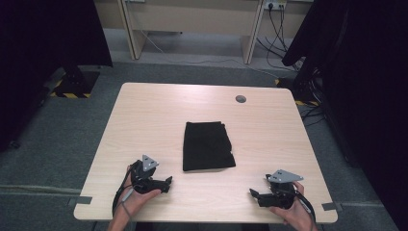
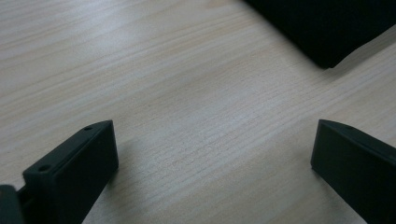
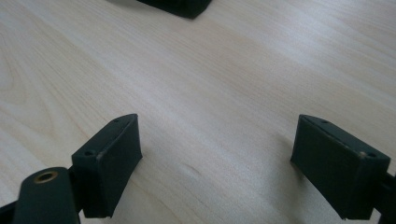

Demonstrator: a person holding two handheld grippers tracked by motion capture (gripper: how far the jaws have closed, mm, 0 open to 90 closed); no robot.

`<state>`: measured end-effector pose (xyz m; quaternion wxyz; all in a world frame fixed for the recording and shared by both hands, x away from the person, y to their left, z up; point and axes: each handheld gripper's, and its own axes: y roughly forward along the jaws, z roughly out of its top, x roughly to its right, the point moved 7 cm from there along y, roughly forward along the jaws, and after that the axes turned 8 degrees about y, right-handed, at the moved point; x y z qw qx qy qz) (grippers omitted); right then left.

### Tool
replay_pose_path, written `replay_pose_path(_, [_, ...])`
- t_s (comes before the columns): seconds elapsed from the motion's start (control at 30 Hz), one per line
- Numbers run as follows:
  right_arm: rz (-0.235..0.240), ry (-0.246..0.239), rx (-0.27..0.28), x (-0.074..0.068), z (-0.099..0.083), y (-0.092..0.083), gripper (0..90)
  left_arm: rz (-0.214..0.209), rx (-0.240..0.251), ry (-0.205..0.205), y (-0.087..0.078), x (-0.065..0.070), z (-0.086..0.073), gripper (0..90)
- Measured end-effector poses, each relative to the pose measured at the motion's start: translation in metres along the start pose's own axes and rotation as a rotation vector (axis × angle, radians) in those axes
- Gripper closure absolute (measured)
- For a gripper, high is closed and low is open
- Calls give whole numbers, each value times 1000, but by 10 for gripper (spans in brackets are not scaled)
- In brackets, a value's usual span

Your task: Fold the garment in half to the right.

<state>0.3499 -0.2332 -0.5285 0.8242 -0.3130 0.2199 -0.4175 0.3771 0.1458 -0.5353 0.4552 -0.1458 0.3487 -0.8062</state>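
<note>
The left gripper (image 1: 166, 183) and the right gripper (image 1: 253, 194) rest low at the near edge of the bench (image 1: 144, 115), each with its jaws spread wide and holding nothing. A folded black cloth (image 1: 208, 146) lies mid-bench between them, slightly farther off, with bare wood all round.

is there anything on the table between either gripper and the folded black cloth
Nothing visible. Bare wooden table lies between the left gripper and the black cloth, and between the right gripper and it. Both sets of jaws stand open, empty.
</note>
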Motion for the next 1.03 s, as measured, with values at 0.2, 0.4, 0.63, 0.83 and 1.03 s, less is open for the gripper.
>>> replay_pose_path(0.2, [-7, 6, 0, 0, -3, -3, 163, 0, 0, 0, 0, 0, 0, 0])
replay_pose_path(0.4, [-10, 11, 0, -1, -7, -7, 162, 0, 0, 0, 0, 0, 0, 0])
replay_pose_path(0.63, [-13, 16, 25, -2, -13, -11, 160, 1, 0, -1, 0, 0, 0, 0])
replay_pose_path(0.83, [-13, 17, 25, -3, -14, -13, 159, 1, 0, -1, 0, 0, 0, 0])
replay_pose_path(1.03, [-12, 15, 30, -3, -15, -13, 158, 1, -1, -1, 0, 0, 0, 0])
